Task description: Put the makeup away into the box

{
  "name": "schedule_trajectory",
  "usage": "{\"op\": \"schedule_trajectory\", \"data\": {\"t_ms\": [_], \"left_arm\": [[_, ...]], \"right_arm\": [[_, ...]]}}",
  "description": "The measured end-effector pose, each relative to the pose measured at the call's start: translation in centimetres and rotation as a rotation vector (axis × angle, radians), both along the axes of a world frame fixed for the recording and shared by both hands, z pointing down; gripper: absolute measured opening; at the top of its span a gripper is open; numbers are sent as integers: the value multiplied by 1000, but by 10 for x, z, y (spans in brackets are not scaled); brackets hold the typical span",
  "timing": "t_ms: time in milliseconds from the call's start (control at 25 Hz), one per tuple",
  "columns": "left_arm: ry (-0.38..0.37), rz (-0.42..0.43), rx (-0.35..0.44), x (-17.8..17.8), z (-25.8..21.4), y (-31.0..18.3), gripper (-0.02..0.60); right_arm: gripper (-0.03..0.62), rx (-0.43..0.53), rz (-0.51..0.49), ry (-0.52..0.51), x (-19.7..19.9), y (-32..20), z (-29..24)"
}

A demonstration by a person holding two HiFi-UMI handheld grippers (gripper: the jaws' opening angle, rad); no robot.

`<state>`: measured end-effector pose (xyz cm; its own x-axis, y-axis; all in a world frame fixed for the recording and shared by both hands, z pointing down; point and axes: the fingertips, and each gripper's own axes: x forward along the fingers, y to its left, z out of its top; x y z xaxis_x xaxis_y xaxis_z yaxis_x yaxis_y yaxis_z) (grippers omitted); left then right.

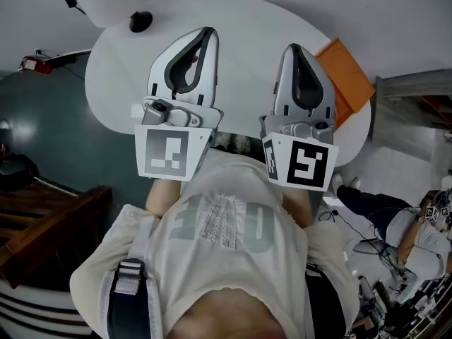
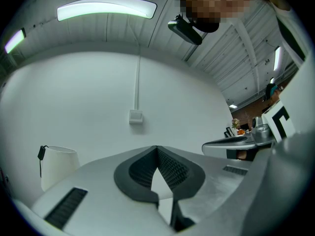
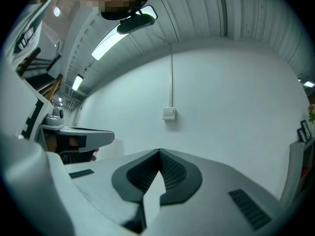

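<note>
**Both grippers shut and empty over the table**

I hold my left gripper and my right gripper side by side in front of my chest, above the near edge of the round white table. On each one the jaws are pressed together at the tips, with nothing between them. An orange flat thing lies at the table's right edge. A small black object sits near its far left edge. Whether either is the box or the makeup, I cannot tell.
</note>
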<state>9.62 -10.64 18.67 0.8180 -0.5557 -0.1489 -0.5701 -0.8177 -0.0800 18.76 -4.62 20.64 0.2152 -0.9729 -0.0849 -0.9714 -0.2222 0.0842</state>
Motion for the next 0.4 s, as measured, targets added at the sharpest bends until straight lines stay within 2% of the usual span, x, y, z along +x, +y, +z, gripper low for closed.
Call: {"op": "schedule_trajectory", "data": {"t_ms": [160, 400], "left_arm": [[0, 10, 1, 5, 0, 9, 6], [12, 13, 11, -40, -6, 16, 6]], "right_arm": [[3, 1, 8, 1, 4, 9, -1], [4, 12, 14, 9, -38, 17, -9]]}}
